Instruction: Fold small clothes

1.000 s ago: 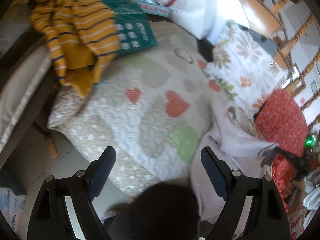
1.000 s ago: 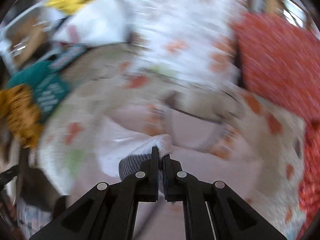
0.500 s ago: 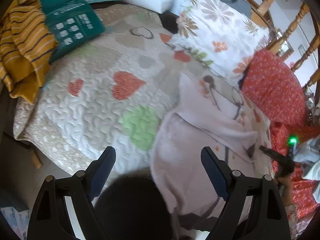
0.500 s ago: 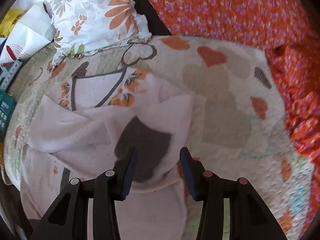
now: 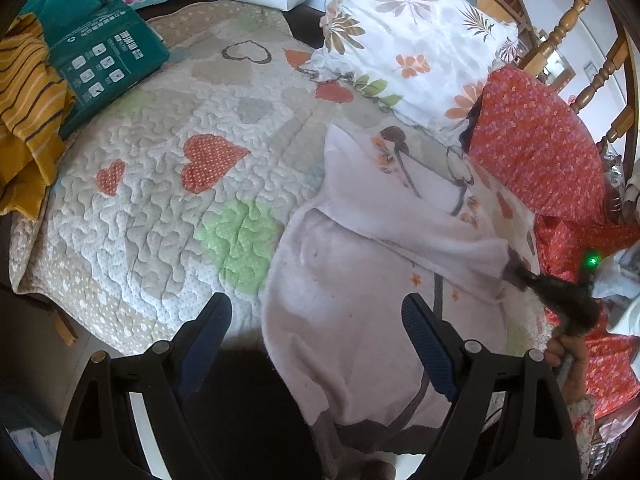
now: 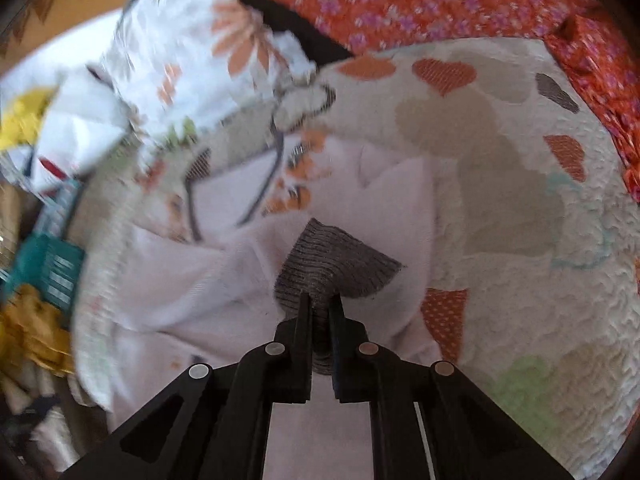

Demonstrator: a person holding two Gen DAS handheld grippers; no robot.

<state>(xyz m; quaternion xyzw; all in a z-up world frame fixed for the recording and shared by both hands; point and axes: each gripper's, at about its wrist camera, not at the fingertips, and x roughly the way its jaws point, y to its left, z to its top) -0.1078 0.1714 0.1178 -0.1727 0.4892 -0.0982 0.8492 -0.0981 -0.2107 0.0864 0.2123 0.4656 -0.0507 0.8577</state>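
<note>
Right gripper point(image 6: 320, 308) is pinching the grey ribbed cuff point(image 6: 336, 264) of the white top point(image 5: 360, 288), fingers clamped on the fabric. Left gripper point(image 5: 316, 328) is hanging over the near edge of the top with jaws wide apart, gripping nothing.

Top is lying on the quilt point(image 5: 160, 184), toward its right side, lower part hanging off the near edge. One sleeve point(image 5: 432, 240) is lying across the body, cuff end in the right gripper, so the fold looks barely started: sleeve is being brought in, body not yet halved, hem not yet lifted. Judging from this, the other sleeve and the final folds are still to do; I cannot tell where the other sleeve is.

Around: floral pillow point(image 5: 408, 48) at the far edge, touching the top's upper corner. Red cloth point(image 5: 540, 152) is crowding the right side near the cuff. Green pack point(image 5: 104, 68) and striped yellow garment point(image 5: 28, 112) are sitting at the far left, well apart from the top. Pillow and red cloth are limiting space for spreading flat. Right view is blurred on its left half.
</note>
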